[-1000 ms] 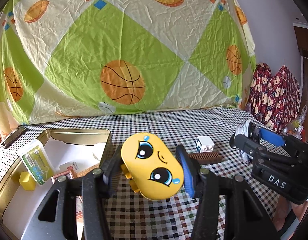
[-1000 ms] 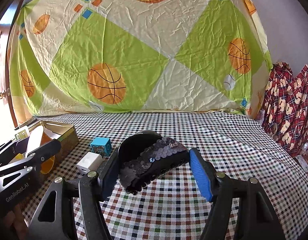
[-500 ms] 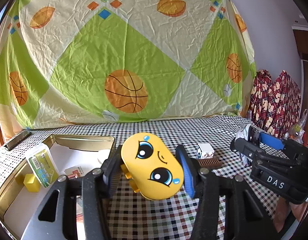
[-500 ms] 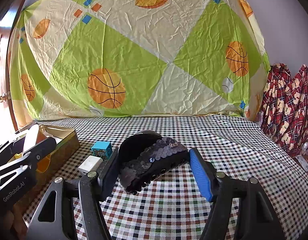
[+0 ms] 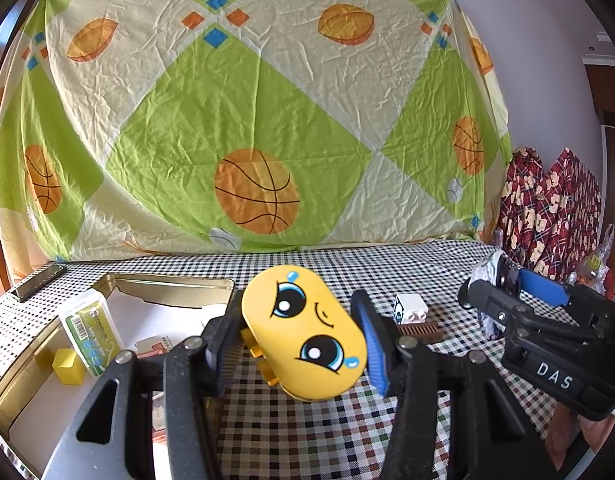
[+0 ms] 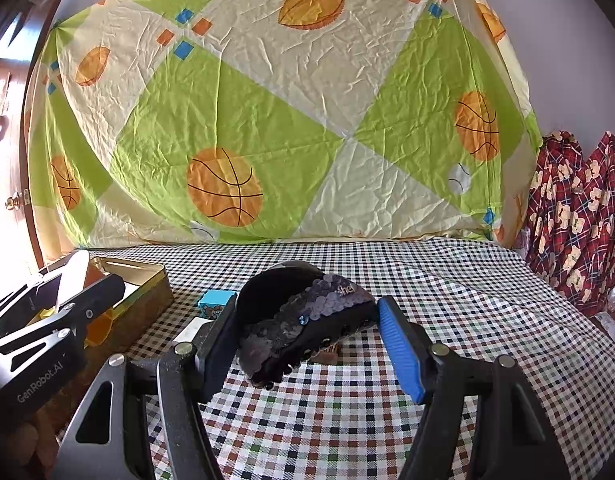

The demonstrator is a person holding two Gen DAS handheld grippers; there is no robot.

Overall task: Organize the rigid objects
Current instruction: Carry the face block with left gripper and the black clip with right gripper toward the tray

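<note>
My left gripper (image 5: pixel 303 340) is shut on a yellow toy block with a cartoon face (image 5: pixel 303 332), held above the checked tablecloth just right of a gold tin box (image 5: pixel 175 282). My right gripper (image 6: pixel 307 344) is shut on a black sequined hair clip (image 6: pixel 303 324), held above the cloth; it also shows in the left wrist view (image 5: pixel 543 320). The left gripper shows at the left of the right wrist view (image 6: pixel 55 320), over the tin box (image 6: pixel 147 280).
In the box lie a green-labelled white case (image 5: pixel 91 332), a yellow cube (image 5: pixel 67 366) and cards. On the cloth are a white block (image 5: pixel 409 308), a brown comb (image 5: pixel 421 328), a blue cube (image 6: pixel 215 304) and a white block (image 6: pixel 193 330). A phone (image 5: pixel 37 282) lies far left.
Both grippers have risen slightly with their objects still held; the table and box sit lower in both views. The left gripper has shifted a little away from the box.
</note>
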